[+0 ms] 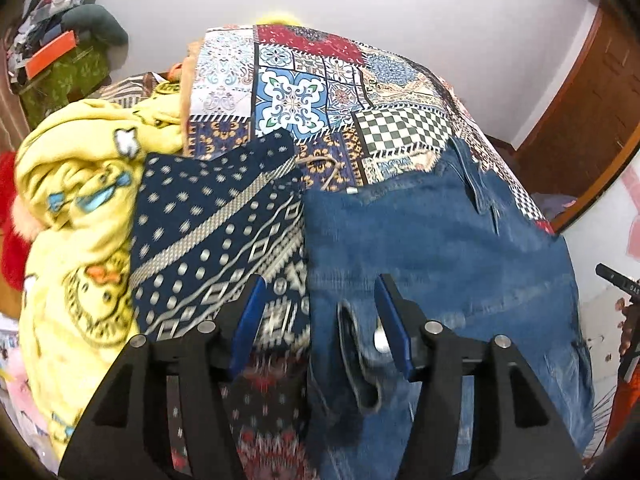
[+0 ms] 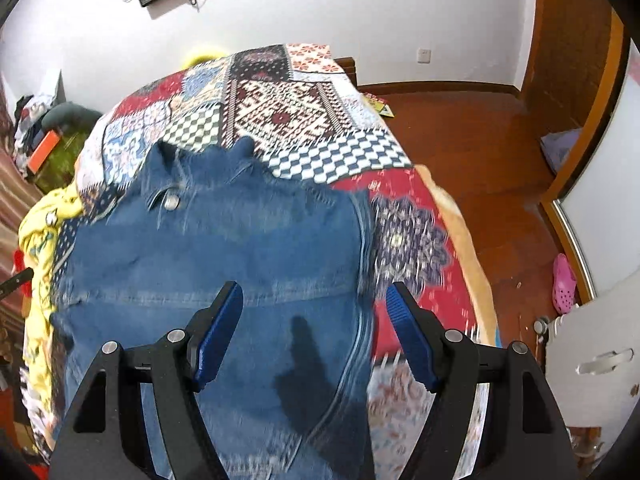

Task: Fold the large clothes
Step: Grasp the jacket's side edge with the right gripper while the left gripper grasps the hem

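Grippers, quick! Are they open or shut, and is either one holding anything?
Left gripper: open, fingers spread above the denim jacket, holding nothing.
Right gripper: open, over the same denim jacket, holding nothing.

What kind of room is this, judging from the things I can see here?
Most likely a home bedroom: a bed under a patchwork bedspread holds a denim jacket and a yellow blanket, and a pink slipper lies on the wooden floor.
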A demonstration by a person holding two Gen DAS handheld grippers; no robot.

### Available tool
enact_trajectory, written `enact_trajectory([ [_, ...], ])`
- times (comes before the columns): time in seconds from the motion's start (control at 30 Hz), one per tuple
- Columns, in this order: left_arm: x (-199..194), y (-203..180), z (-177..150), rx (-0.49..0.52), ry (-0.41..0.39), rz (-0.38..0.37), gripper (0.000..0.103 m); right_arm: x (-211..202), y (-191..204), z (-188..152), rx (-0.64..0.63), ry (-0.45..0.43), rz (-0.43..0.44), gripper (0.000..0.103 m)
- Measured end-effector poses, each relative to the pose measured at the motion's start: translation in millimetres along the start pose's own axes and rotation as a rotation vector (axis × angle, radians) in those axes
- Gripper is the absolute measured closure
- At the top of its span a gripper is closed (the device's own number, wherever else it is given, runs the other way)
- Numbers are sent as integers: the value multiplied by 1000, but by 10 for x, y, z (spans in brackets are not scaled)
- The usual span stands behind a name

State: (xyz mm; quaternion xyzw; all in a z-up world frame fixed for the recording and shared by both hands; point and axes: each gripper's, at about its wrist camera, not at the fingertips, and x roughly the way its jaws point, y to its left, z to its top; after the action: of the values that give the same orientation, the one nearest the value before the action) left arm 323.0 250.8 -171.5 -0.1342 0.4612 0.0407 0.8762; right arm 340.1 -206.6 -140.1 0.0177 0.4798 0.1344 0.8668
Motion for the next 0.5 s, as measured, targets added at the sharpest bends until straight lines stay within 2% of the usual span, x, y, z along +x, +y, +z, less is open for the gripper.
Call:
enact_trajectory([
  [0.1,262,43,140,-15,32,-27,47,208,-63,121,23,15,5,32],
  [0.2,584,136,202,-74,87,-78,47,474,-179,161,69,56,3,32],
  [0.37,1053,310,235,-176,151,-163,48,950,-453,157,190,152,72,32],
  [0.5,1246,328,266,-226,153,-244,52,962,-452,188,177,125,88,36],
])
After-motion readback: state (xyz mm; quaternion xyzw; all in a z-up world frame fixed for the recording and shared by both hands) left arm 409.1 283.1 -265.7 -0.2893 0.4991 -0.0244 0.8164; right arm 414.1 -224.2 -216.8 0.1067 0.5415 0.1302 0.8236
